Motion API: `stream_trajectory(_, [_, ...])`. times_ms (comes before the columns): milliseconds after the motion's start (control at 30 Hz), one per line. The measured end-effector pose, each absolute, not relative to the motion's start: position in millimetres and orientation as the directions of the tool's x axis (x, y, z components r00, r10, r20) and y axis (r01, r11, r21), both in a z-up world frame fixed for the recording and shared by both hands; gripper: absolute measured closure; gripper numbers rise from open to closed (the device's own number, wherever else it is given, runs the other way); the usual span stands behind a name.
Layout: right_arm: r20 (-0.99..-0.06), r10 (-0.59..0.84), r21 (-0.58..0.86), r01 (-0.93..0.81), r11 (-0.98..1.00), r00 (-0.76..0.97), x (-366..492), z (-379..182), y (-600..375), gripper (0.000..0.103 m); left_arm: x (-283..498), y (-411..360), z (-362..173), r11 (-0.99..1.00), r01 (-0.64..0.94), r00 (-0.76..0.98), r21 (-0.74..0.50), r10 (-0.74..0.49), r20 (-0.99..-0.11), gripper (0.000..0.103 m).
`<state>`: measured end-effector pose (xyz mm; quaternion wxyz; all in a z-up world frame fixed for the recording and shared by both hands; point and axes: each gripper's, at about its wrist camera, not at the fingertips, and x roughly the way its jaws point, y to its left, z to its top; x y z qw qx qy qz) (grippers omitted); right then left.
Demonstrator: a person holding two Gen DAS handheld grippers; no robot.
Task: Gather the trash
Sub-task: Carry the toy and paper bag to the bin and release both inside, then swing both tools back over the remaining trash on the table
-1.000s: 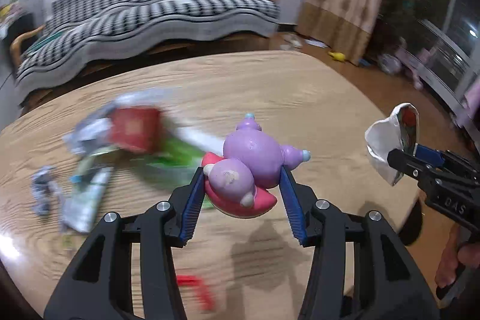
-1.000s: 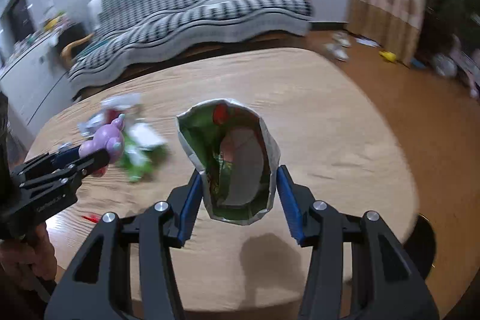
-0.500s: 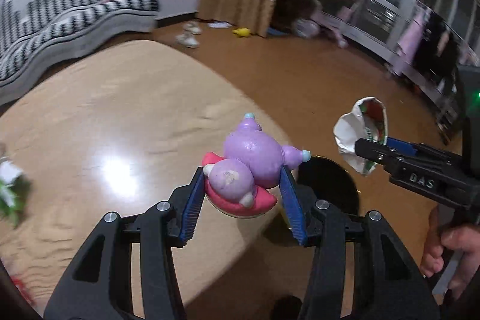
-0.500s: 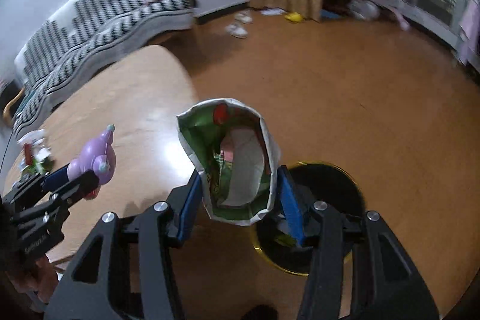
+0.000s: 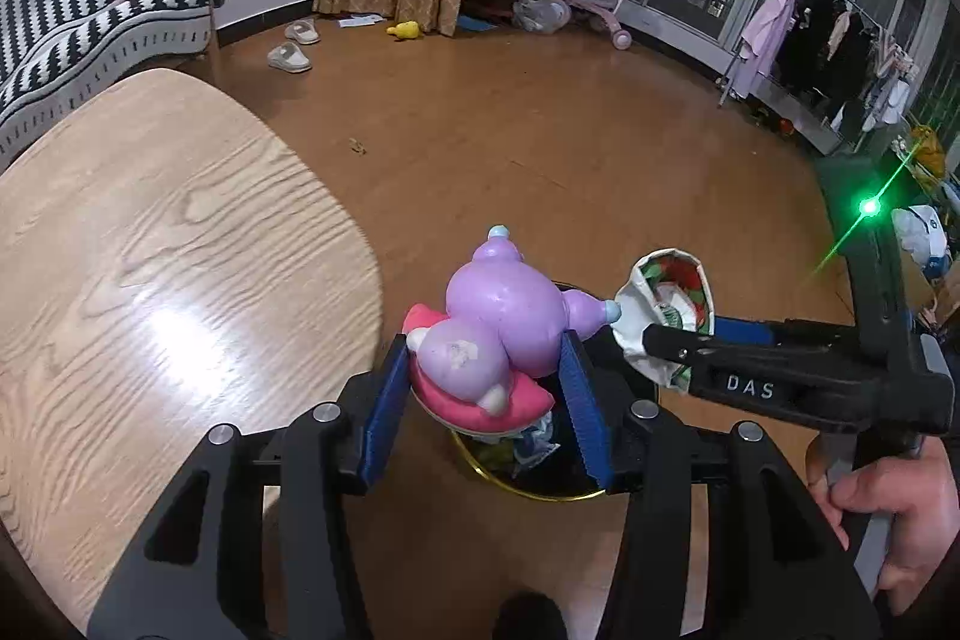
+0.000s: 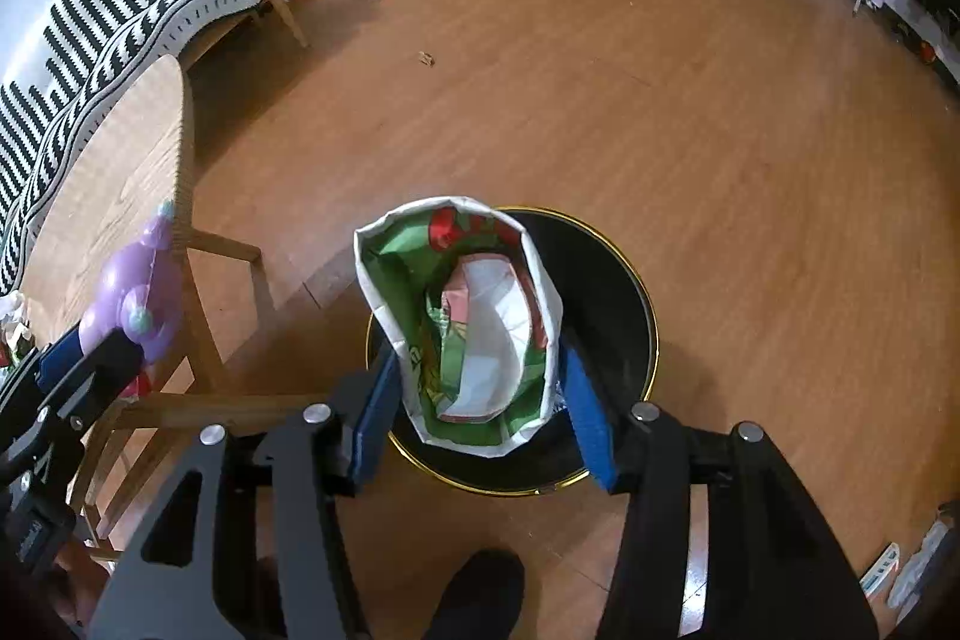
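Note:
A purple and pink plastic toy figure sits clamped in my left gripper, which is shut on it just past the table edge, over the near rim of a black bin with a gold rim. In the right wrist view, an open green and white snack bag stands between the pads of my right gripper, directly above the bin. Those jaws are opening, though both pads still touch the bag. From the left wrist view, the bag and right gripper hang beside the toy.
The wooden table lies to the left, with a wooden chair beside the bin. A striped sofa and slippers are further back. A hand holds the right gripper. Some wrappers lie inside the bin.
Both grippers swung right, off the table and down to the bin, still carrying the toy and the bag. The bag now hangs over the bin's mouth.

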<state>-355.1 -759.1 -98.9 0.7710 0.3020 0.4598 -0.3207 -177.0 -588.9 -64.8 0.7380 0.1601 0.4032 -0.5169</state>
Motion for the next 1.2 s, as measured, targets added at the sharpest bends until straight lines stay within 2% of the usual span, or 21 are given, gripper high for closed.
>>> stream_trajectory(133, [-0.904,-0.216,0.170,0.775,0.609,0.368,-352,-98,-757,0.049,-181,-596,-70,0.405,0.896,0.130,-0.182,-0.632,-0.764,0.054])
stream_trajectory(367, [-0.898,-0.229,0.178,0.786,0.592,0.376,-345,-95,-765,0.031,-187,-605,-77,0.398,0.900,0.122,-0.180,-0.624,-0.772,0.054])
stream_trajectory(667, [-0.886,-0.274,0.180,0.822,0.541,0.375,-362,-89,-771,0.029,-198,-623,-90,0.364,0.910,0.075,-0.199,-0.617,-0.784,0.054])
stream_trajectory(767, [-0.878,-0.294,0.182,0.833,0.523,0.377,-373,-85,-774,0.029,-204,-631,-94,0.341,0.914,0.046,-0.219,-0.625,-0.779,0.049])
stream_trajectory(833, [-0.872,-0.308,0.187,0.840,0.509,0.381,-380,-82,-777,0.028,-206,-634,-95,0.334,0.916,0.042,-0.223,-0.632,-0.774,0.030])
stream_trajectory(867, [-0.870,-0.311,0.190,0.843,0.504,0.383,-382,-80,-778,0.028,-207,-634,-95,0.333,0.916,0.044,-0.223,-0.638,-0.769,0.027])
stream_trajectory(1100, [-0.865,-0.315,0.192,0.838,0.511,0.390,-378,-73,-777,0.028,-206,-626,-90,0.337,0.916,0.058,-0.216,-0.646,-0.761,0.023])
stream_trajectory(1200, [-0.859,-0.310,0.193,0.820,0.539,0.407,-365,-66,-770,0.028,-198,-612,-80,0.363,0.911,0.091,-0.198,-0.645,-0.759,0.017])
